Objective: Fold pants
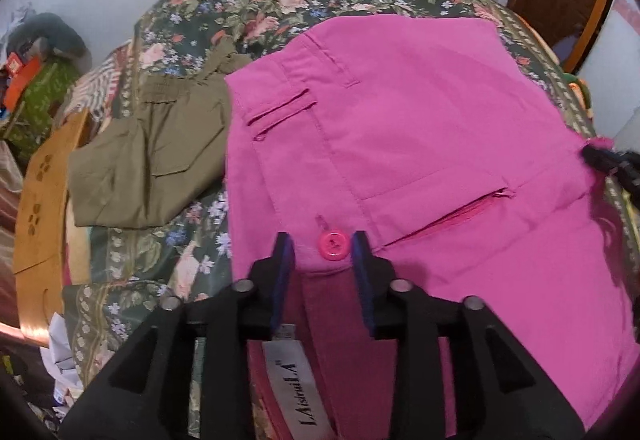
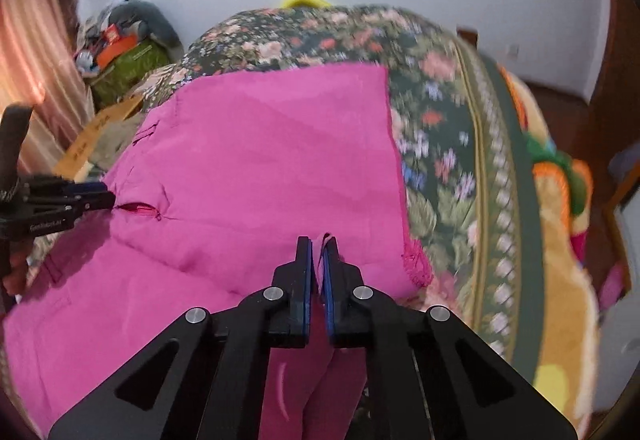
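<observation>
A: Starting at the left, the left hand-held gripper is spread, its blue pads either side of the pink button on the waistband, not pressing it. Is that a good spot?

B: I'd say so. The band is the stiffest part of the pink pants, so closing there should lift a clean edge. I'd bite beside the button, not on the hard plastic.

A: Beyond and to the left of that gripper lies a folded olive garment. Leave it?

B: Yes. It looks matte and crisp, and it's apart from the fold path.

A: Then the right hand-held gripper?

B: Pressed together, pinching a thin ridge of pink cloth. Ahead of it the pants lie spread on the floral bedspread, smooth and light, with a frayed hem just to its right.

A: So how to fold well?

B: Both grips should rise together, keeping the cloth taut; it seems limp and would sag.
</observation>
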Tool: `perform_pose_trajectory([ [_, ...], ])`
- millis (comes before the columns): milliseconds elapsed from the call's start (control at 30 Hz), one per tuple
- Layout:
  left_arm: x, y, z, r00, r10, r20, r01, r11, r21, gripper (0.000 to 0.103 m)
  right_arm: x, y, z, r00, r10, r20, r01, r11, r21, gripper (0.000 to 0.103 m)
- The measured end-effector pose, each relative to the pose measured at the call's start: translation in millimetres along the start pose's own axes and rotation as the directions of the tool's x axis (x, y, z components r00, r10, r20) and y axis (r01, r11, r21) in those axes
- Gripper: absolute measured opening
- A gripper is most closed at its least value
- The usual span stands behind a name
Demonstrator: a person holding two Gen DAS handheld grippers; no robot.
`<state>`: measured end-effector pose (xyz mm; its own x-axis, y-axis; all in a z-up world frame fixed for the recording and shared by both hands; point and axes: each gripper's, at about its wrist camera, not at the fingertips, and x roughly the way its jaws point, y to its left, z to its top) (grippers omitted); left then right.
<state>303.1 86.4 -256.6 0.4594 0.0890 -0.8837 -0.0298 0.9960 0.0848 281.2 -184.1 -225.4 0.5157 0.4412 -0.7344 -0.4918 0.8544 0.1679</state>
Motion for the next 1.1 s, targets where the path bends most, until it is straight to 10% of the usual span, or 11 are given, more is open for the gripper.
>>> perform_pose_trajectory([
  [467,8,15,-7,1.0,-0.026,0.01,0.026,0.998,-0.052,0.061,26,-15,4,0.992,-0.047,-0.114,0.049,0.999,0.012,0.004],
  [633,-9,16,-11,1.0,-0.01,0.016,0.01,1.0,-0.01,0.061,7,-16,14,0.987,-0.021,-0.16,0.028,0.999,0.041,0.027],
  [733,-26,26,-6,0.998,0.009,0.067,-0.008,1.0,-0.011,0.061,-14,-12,25,0.995,-0.026,-0.101,0.027,0.999,0.017,0.05],
  [1100,-14,87,58,0.99,0.01,0.138,0.014,0.985,-0.171,0.078,-9,-6,80,0.999,-0.03,0.033,0.03,1.0,0.007,0.052],
])
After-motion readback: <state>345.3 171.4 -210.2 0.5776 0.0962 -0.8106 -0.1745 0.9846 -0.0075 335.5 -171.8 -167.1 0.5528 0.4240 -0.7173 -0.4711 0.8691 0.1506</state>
